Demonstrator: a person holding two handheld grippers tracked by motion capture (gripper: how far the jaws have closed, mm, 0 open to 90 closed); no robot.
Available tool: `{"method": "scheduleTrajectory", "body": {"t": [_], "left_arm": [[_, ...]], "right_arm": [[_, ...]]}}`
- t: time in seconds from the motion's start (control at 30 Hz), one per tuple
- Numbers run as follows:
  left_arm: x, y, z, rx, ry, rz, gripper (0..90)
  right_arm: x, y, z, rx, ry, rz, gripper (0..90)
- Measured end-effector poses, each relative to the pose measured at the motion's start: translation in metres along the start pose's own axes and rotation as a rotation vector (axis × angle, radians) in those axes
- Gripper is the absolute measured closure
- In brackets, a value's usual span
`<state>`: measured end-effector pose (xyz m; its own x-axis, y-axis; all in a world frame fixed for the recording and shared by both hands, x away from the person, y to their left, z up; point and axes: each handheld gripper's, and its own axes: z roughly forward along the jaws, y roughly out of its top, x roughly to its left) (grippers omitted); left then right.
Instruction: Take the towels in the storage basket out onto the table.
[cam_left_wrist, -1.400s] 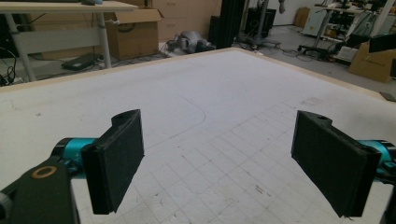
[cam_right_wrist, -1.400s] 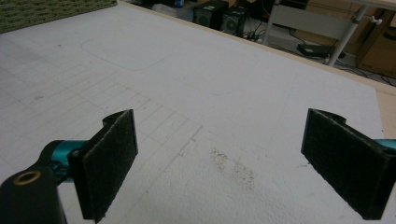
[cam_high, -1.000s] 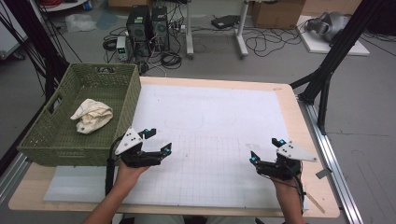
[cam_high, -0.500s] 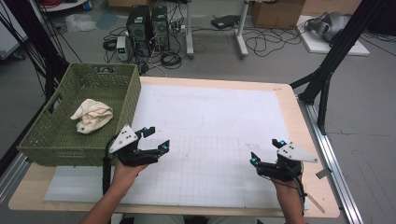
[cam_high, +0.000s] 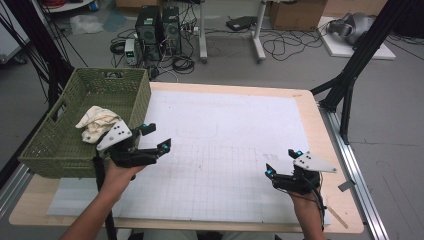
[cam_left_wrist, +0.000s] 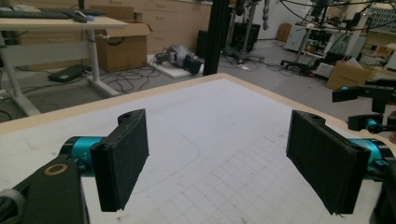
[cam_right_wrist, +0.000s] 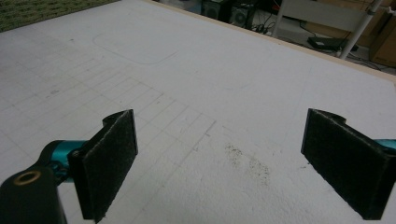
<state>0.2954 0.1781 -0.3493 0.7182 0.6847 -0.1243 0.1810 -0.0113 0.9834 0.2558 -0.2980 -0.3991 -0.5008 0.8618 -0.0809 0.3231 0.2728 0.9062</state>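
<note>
Since the earlier frames, the left gripper (cam_high: 155, 137) has lifted and swung toward the green basket (cam_high: 60, 150), while the right gripper (cam_high: 282, 162) keeps its place near the table's right front. A white gridded mat (cam_high: 225, 135) covers the wooden table (cam_high: 310, 100); cables and computer towers (cam_high: 157, 25) crowd the floor beyond. Both grippers' jaws stand wide apart, holding nothing. The crumpled cloth (cam_high: 97, 122) lies inside the basket, just beside the left gripper.
</note>
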Motion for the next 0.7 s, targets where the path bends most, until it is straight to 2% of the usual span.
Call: {"method": "scheduleTrajectory", "body": {"t": [0.17, 0.27, 0.43, 0.57, 0.7], "left_arm": [[0.014, 0.017, -0.013, -0.007, 0.017, 0.002, 21.3], [0.025, 0.030, -0.023, -0.012, 0.043, 0.019, 21.3], [0.052, 0.045, -0.037, -0.013, 0.105, 0.017, 21.3], [0.076, 0.049, -0.046, -0.005, 0.160, 0.005, 21.3], [0.101, 0.043, -0.051, 0.020, 0.211, -0.017, 21.2]], "right_arm": [[0.000, 0.000, 0.000, 0.000, -0.003, 0.005, 10.0], [0.001, 0.000, 0.001, 0.003, -0.001, 0.005, 10.0], [0.003, 0.000, 0.003, 0.011, 0.006, -0.005, 10.0], [0.003, 0.000, 0.004, 0.014, 0.008, -0.008, 10.0], [0.004, 0.000, 0.006, 0.015, 0.008, -0.015, 10.0]]}}
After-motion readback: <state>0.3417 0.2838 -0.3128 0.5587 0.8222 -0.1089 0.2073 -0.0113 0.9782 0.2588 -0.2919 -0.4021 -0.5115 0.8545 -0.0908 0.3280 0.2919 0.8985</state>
